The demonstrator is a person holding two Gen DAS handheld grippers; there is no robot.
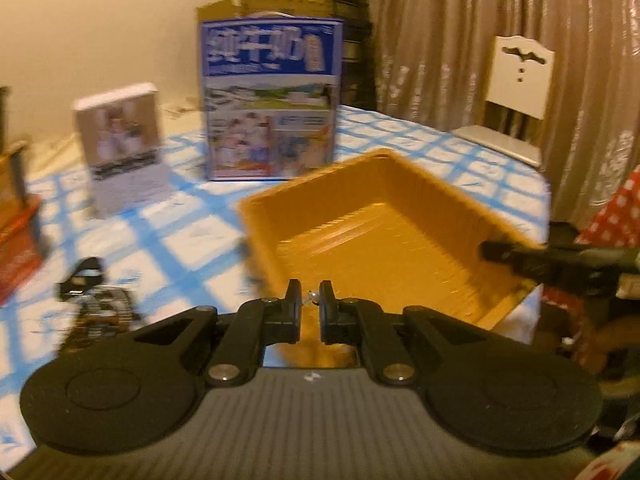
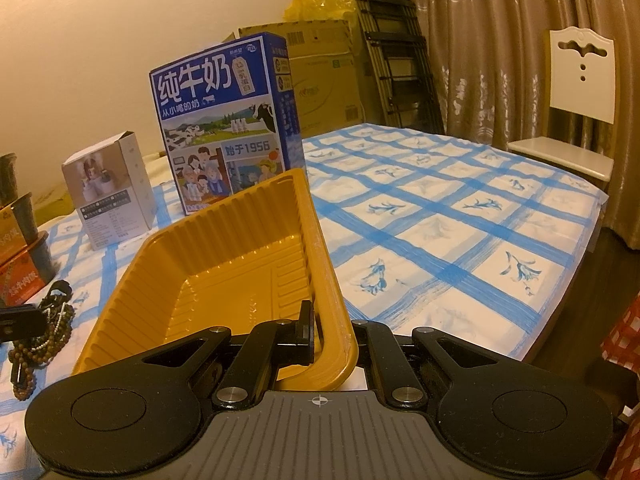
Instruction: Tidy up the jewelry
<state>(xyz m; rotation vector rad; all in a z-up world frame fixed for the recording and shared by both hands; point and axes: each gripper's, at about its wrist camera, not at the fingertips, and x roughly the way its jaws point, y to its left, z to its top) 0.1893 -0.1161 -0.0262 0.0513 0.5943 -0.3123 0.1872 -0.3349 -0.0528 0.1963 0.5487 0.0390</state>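
Two grippers work over a table covered in a blue-and-white checked cloth (image 2: 460, 216). The left gripper (image 1: 310, 300) hangs above the near edge of a yellow plastic tray (image 1: 384, 216), its fingers drawn close together with a small, pale, shiny piece of jewelry (image 1: 311, 297) pinched in the narrow gap between the tips; the blur hides what kind of piece it is. The right gripper (image 2: 326, 328) is clamped on the tray's near right wall, one finger (image 2: 306, 330) inside the tray and the other hidden behind the yellow rim (image 2: 324, 280). In the left wrist view its black fingers show reaching in from the right and touching that same rim. The tray looks tilted in the right wrist view, its gripped side raised, and nothing can be made out lying on its ribbed floor. To the left of the tray, on the cloth, lies a heap of jewelry (image 2: 40, 332): brown bead strands, a fine silver chain and a dark strap. Behind the tray stand a blue milk carton box (image 2: 224, 120) and, further left, a small white box (image 2: 108, 192). A white chair (image 2: 576, 96) stands at the far right, beside the table, before beige curtains (image 2: 500, 40).
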